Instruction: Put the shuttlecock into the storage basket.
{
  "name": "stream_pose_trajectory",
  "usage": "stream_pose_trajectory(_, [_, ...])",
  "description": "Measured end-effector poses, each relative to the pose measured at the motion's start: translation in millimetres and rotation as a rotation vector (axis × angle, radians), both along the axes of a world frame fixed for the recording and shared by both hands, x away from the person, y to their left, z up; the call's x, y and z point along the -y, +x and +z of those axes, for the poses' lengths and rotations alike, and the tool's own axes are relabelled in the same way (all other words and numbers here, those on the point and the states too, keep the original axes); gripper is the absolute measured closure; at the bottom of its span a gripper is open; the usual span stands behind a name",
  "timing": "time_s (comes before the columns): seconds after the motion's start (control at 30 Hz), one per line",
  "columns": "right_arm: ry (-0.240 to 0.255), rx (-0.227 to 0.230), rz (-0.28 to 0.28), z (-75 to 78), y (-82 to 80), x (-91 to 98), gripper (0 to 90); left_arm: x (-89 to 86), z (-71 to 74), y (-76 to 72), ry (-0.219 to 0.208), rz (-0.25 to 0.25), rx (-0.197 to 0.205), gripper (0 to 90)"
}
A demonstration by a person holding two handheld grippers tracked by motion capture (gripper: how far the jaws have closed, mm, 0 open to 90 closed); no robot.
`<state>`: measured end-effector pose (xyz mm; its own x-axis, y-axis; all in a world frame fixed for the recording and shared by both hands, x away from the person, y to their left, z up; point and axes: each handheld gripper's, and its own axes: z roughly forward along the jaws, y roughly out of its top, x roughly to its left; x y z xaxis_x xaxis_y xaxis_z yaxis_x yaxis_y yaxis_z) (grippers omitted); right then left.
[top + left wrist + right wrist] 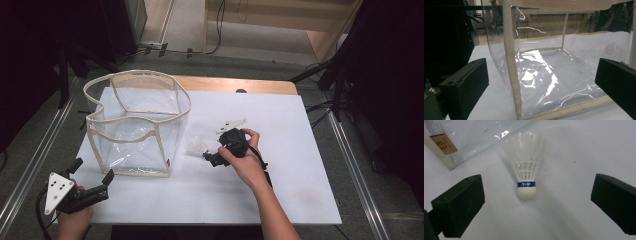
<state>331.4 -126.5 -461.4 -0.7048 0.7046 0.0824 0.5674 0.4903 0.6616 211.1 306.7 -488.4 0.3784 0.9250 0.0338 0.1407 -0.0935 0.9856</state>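
A white shuttlecock [526, 170] with a blue band lies on the white table [300, 200] near its centre, just beside the right-hand wall of a clear plastic bag [137, 122] with beige trim, which stands open toward the table's left edge. The right gripper [210, 156], held in the right hand [245, 160], points at the shuttlecock with its fingers [459, 205] spread wide and apart from it. The left gripper [92, 177], at the table's near left corner, faces the bag with fingers [465, 87] released, holding nothing.
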Motion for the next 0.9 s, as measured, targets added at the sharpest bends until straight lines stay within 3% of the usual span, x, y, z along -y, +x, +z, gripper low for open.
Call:
stream_pose_trajectory(0.17, [-0.007,-0.022,-0.002,-2.0,0.4,-3.2,0.0,-0.5,0.1,-0.1,-0.002,-0.002,-0.001,0.0])
stream_pose_trajectory(0.2, [-0.039,-0.025,0.010,-3.8,-0.5,-6.7,0.0,-0.6,0.1,0.0,-0.001,-0.003,0.000,0.0])
stream_pose_trajectory(0.27, [-0.057,-0.021,0.024,-5.7,-1.0,-9.6,0.0,-0.6,0.1,0.1,-0.002,-0.003,0.000,0.0])
stream_pose_trajectory(0.4, [-0.058,-0.041,0.048,-8.7,-0.8,-13.8,0.0,-0.9,0.1,0.1,-0.005,-0.002,-0.001,0.0])
stream_pose_trajectory(0.43, [-0.069,-0.038,0.048,-10.5,-0.1,-15.5,5.8,-0.9,0.1,0.1,-0.004,-0.002,-0.001,0.0])
stream_pose_trajectory(0.53, [-0.073,-0.048,0.051,-13.6,1.6,-18.3,5.9,-0.9,0.1,0.2,-0.003,-0.004,0.000,0.0])
stream_pose_trajectory(0.6, [-0.079,-0.056,0.051,-15.4,1.7,-20.6,12.7,-1.0,0.1,0.1,-0.004,-0.002,-0.001,0.0])
stream_pose_trajectory(0.73, [-0.087,-0.075,0.051,-18.8,2.9,-23.8,15.1,-0.9,0.1,0.1,-0.004,-0.003,-0.001,0.0])
stream_pose_trajectory(0.77, [-0.092,-0.086,0.054,-20.5,3.8,-24.8,20.1,-0.9,0.1,0.0,-0.003,-0.004,0.000,0.0])
stream_pose_trajectory(0.87, [-0.109,-0.094,0.048,-22.4,5.1,-25.5,24.1,-1.0,0.1,0.1,-0.004,-0.004,0.000,0.0])
stream_pose_trajectory(0.9, [-0.118,-0.100,0.044,-24.6,6.4,-26.3,32.3,-1.0,0.1,0.0,-0.004,-0.004,-0.001,0.0])
